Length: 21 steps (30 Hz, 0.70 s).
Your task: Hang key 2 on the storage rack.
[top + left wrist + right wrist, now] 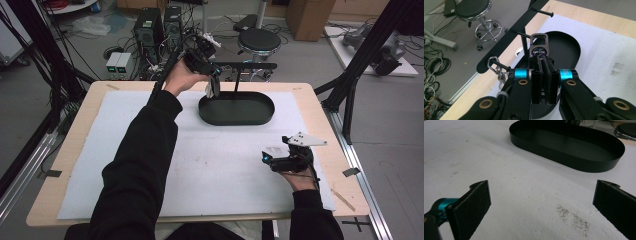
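Keychain tag (539,51) pinched between the closed jaws of the left gripper (543,72) — that is what the left gripper view shows, with the tag's round dark face and its metal loop sticking out past the jaw tips. The loop sits close to one of the black pegs (524,35) that jut from the flat bar of a black stand (506,37); whether loop and peg touch, I cannot tell. Another peg nearer the bar's end already carries a silver clasp (495,66) with small metal pieces hanging under it.

From the high view, the left gripper (212,80) is raised at the far side of the table, over the left end of the oval black tray (237,112), with something pale dangling from it. The stand's post rises from the tray and its bar runs left to right above the tray's far edge.

Near the right edge, the right gripper (272,160) rests low over the white foam mat (200,165), well apart from the tray, with its grey plate on top. In the right gripper view its jaws stand wide apart with nothing between them — just mat with a faint dark smudge (574,218), and the tray (574,162) farther off.

The mat covers most of the wooden table (320,100). Beyond the table, a round black stool (259,40) stands on the floor among cables.
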### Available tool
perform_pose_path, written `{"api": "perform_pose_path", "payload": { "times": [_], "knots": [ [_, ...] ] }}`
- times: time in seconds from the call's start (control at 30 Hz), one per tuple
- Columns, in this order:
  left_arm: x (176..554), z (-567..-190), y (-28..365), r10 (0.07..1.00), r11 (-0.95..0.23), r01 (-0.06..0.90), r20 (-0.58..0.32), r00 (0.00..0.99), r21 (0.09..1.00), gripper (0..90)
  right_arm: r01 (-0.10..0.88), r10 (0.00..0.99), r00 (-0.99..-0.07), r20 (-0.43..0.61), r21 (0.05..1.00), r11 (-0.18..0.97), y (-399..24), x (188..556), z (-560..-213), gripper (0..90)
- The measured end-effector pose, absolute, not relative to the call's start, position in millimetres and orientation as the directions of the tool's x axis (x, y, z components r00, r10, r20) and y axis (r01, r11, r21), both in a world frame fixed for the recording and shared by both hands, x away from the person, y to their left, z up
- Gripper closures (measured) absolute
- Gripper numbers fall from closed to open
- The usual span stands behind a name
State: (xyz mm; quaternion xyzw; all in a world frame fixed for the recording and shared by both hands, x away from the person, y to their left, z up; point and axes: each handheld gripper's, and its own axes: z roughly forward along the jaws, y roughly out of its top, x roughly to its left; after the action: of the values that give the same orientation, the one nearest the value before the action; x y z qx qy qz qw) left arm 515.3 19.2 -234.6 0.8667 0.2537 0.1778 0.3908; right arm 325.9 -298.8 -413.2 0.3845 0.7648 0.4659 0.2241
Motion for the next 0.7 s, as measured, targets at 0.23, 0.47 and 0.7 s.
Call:
{"api": "perform_pose_path", "payload": {
  "times": [0.23,0.47,0.7],
  "knots": [
    [520.7,-244.2,5.9,0.614,-0.542,0.306,0.119,0.78,0.783,85.8,0.378,0.796,-0.605,0.018,0.887,0.267,-299.7,326.1,-412.8,0.6],
    [525.9,-259.5,-8.8,0.631,-0.55,0.317,0.137,0.763,0.773,85.8,0.375,0.797,-0.604,0.016,0.888,0.267,-300.8,327.2,-412.8,0.6],
    [533.3,-275.0,-17.0,0.681,-0.531,0.358,0.136,0.72,0.768,85.8,0.377,0.792,-0.61,0.019,0.886,0.269,-300.3,327.5,-413.0,0.7]
  ]
}}
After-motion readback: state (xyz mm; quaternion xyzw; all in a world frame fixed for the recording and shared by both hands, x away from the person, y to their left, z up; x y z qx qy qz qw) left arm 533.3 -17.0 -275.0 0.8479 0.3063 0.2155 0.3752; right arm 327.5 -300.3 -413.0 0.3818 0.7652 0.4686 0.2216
